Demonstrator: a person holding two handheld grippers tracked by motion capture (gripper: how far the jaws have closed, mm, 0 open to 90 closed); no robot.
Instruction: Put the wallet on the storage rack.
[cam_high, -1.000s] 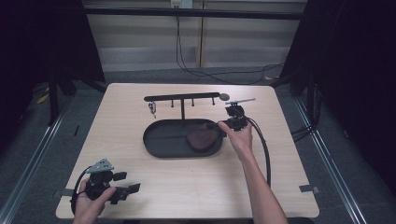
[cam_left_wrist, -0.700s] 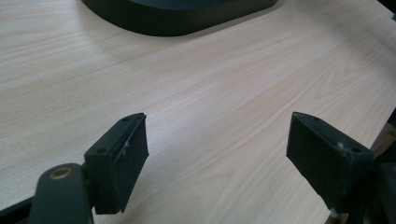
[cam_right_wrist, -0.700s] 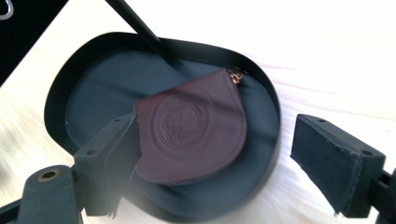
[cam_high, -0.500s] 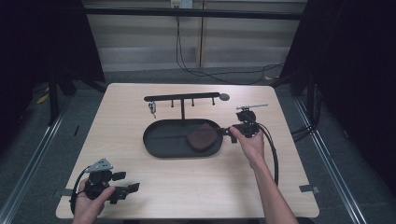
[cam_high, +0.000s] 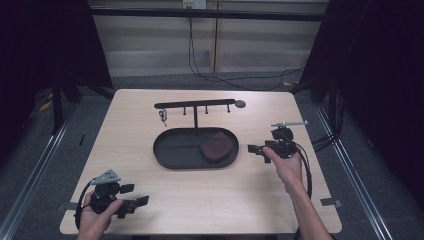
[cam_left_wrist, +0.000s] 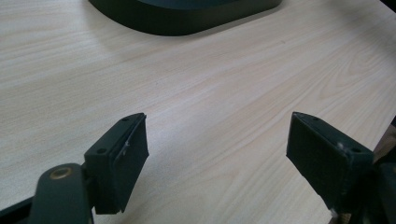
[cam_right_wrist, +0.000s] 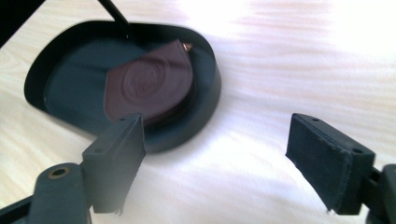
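Note:
A brown leather pouch (cam_high: 216, 146) (cam_right_wrist: 149, 86) lies flat in the right end of a black oval tray (cam_high: 165, 159) (cam_right_wrist: 208, 93) at the middle of the table. My right gripper (cam_high: 257, 150) (cam_right_wrist: 217, 135) hovers just right of the tray, pointing at it and open. Its jaws have just opened wide and then drawn in slightly, with nothing between them. My left gripper (cam_high: 136, 195) (cam_left_wrist: 217, 135) rests near the front left corner, open over bare wood. The tray's edge (cam_left_wrist: 187, 18) lies far ahead of it.
Behind the tray stands a black rack (cam_high: 195, 105) with several pegs. A small bunch of keys (cam_high: 163, 116) hangs from its left peg. Light wood lies bare around the tray. The table's edges drop to a dark floor.
My right gripper has drawn back to the right, from over the tray's right end to beside it. The pouch stays in the tray. The left gripper has not moved.

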